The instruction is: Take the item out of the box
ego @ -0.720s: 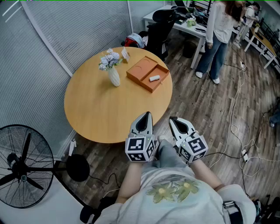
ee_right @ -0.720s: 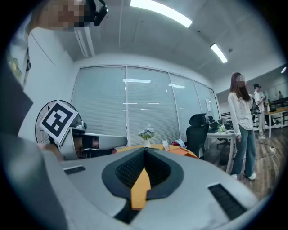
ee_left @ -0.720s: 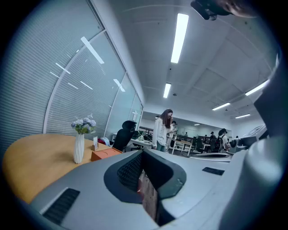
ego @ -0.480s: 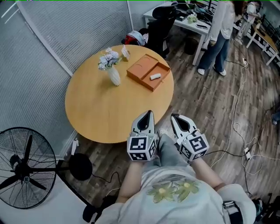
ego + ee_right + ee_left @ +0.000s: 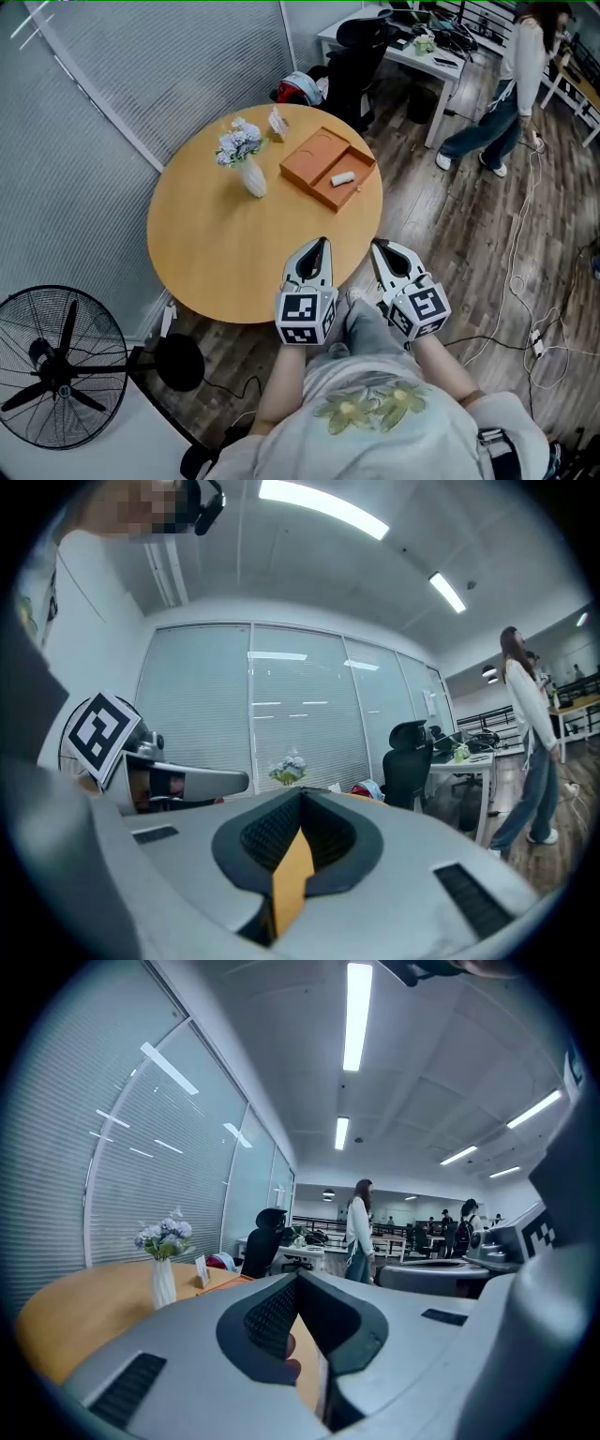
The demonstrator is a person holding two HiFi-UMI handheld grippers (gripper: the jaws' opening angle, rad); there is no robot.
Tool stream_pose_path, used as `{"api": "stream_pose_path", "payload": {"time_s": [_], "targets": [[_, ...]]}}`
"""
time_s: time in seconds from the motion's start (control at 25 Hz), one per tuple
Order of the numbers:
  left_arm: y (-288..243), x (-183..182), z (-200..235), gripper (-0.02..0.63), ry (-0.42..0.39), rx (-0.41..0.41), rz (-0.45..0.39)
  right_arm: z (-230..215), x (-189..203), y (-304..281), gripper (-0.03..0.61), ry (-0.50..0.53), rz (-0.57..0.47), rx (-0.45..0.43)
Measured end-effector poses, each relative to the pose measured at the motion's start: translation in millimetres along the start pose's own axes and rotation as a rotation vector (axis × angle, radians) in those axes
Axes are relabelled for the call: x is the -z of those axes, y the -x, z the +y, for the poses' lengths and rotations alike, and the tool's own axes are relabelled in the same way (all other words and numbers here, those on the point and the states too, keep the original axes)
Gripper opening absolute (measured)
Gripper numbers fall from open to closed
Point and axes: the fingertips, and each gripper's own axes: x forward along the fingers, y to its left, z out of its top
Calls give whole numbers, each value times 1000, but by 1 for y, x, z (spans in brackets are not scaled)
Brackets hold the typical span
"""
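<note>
1. Risk: the item (image 5: 342,177) is small, pale and low in the orange box (image 5: 317,157). A pinch that comes in off-centre would likely nudge it against the box wall instead of gripping it.
2. Risk: the box looks light and sits close to the far right edge of the surface (image 5: 225,253). A push from a jaw could slide it toward that edge, or lift it along with the item if nothing steadies it.
3. Risk: the vase (image 5: 253,178) of flowers stands just beside the box's left side, and a small card (image 5: 277,123) stands at the far edge. A wide reach by the left arm could tip either one.
4. The left hand-held gripper (image 5: 318,247) has its jaws pressed together on nothing. The right hand-held gripper (image 5: 380,248) is the same, closed and empty. Both must spread before any grasp.
5. Both are held side by side at the near edge of the surface, pointing across it. The item is well apart from them, in the half of the box nearer the right edge. It seems to lie loose there, though it is too small in the head view to be sure.
6. Of the 2, the right is the nearer to the item.
</note>
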Motion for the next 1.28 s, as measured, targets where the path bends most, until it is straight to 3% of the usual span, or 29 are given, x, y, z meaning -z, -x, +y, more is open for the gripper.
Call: {"api": "stream_pose_path", "payload": {"time_s": [1.28], "targets": [[-173,-26,68,3,-23,-34,66,-131,-49,-165,6,53,-41,-60]]}}
